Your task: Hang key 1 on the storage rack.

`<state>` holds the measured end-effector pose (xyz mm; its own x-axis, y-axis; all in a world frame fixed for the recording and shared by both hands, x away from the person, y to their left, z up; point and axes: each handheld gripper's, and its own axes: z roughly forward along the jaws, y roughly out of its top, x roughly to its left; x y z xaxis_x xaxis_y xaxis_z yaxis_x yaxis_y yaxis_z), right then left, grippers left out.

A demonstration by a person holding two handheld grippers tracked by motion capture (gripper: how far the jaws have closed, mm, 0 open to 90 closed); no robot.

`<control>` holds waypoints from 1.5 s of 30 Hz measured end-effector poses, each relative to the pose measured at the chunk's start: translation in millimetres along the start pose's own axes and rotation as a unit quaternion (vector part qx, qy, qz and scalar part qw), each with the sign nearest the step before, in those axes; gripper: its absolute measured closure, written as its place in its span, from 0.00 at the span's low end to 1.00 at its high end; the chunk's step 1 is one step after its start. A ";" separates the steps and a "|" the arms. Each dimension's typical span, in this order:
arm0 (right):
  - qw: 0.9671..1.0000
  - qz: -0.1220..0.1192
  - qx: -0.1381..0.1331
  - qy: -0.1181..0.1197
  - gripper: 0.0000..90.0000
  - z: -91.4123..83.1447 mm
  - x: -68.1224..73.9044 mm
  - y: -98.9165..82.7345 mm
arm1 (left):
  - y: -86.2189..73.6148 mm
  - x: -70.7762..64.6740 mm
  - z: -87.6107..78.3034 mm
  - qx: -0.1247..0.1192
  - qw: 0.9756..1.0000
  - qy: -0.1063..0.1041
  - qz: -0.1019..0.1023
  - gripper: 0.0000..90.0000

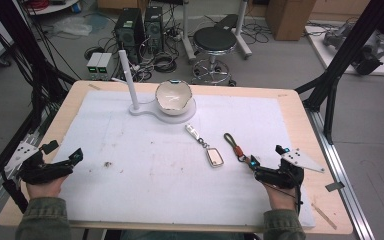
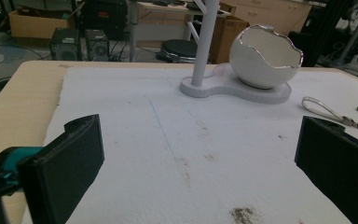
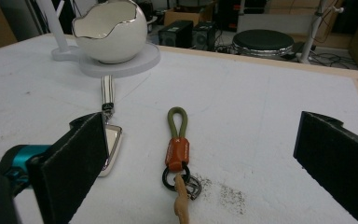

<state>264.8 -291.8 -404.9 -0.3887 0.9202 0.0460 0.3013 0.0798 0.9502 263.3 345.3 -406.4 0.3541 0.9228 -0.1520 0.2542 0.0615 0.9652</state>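
A white egg-shaped bowl (image 1: pixel 173 96) (image 2: pixel 265 58) (image 3: pixel 109 30) sits on a white stand base (image 1: pixel 147 111) with an upright post (image 1: pixel 128 80) at the far middle of the white mat. Nearer lie a key fob (image 1: pixel 214 157) (image 3: pixel 113 147) on a white strap (image 1: pixel 193 131) and an olive loop keychain (image 1: pixel 234 145) (image 3: pixel 177 140) with an orange sleeve. My right gripper (image 1: pixel 266 156) (image 3: pixel 203 140) is open just behind the olive keychain, which lies between its jaws untouched. At the mat's left edge my left gripper (image 1: pixel 64 151) (image 2: pixel 196 172) is open over bare mat.
The mat (image 1: pixel 145 170) covers a wooden table (image 1: pixel 330 210). Black frame struts (image 1: pixel 330 85) flank both sides. Beyond the far edge stand a stool (image 1: pixel 215 40) and computer towers (image 1: pixel 140 27) among floor cables.
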 end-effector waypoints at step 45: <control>0.996 -0.016 0.090 0.018 0.02 36.8 5.4 11.1 | -4.1 -4.8 1.5 0.013 1.000 -0.006 0.014 0.02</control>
<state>298.0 -271.8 -405.4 -0.4304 0.9021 0.0311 0.4379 0.1786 0.8811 262.0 340.0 -409.9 0.3720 0.9195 -0.1269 0.2671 0.0249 0.9634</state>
